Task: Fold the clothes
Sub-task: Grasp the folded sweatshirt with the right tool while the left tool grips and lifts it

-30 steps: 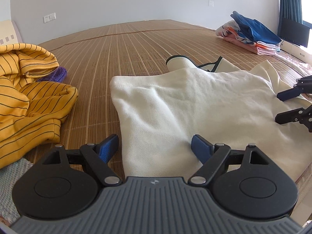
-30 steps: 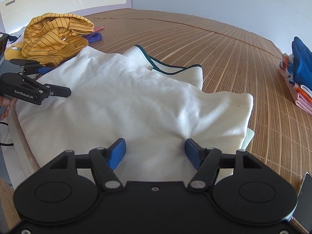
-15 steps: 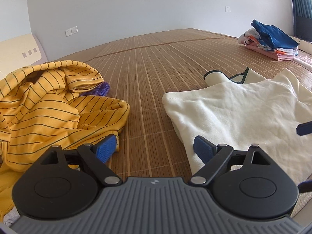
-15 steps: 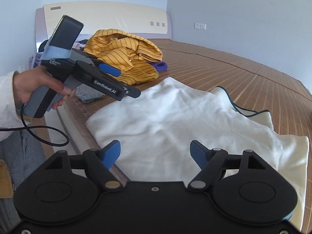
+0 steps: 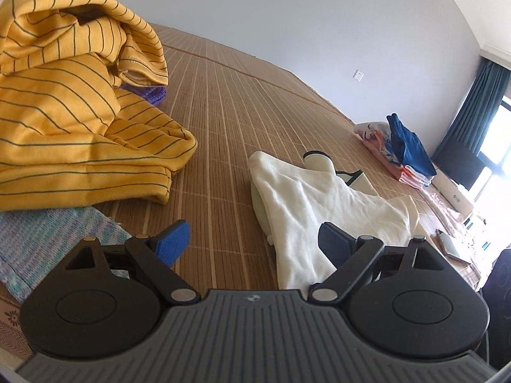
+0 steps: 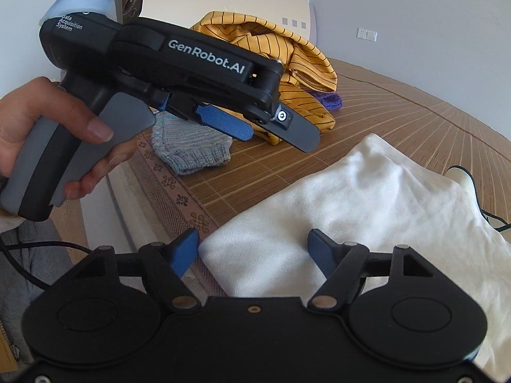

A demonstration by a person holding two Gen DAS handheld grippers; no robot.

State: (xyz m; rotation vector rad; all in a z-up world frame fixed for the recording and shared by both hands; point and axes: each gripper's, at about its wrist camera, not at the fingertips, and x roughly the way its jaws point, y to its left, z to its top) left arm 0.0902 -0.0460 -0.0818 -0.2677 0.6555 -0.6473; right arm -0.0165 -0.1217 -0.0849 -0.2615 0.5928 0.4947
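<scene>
1. both tools were empty: my left tool had its fingers spread apart over bare mat, and my right tool was spread the same way over the near corner of the white garment, gripping nothing
2. the white garment lay partly folded on the bamboo mat close to the bed's near edge, its dark-trimmed collar end pointing away from me
3. the yellow striped garment sat heaped to the left, with a blue-grey knit piece just in front of it and a purple item tucked behind
4. i judged the step in hand was reaching for the next piece; to do it well i'd take the yellow heap by a hem or shoulder seam, not a bunched fold, so it could open flat
5. the mat beyond and between the piles was open, good room to spread; the folded stack lay well apart at the far right
6. the near bed edge was tight, so i'd pull inward
</scene>
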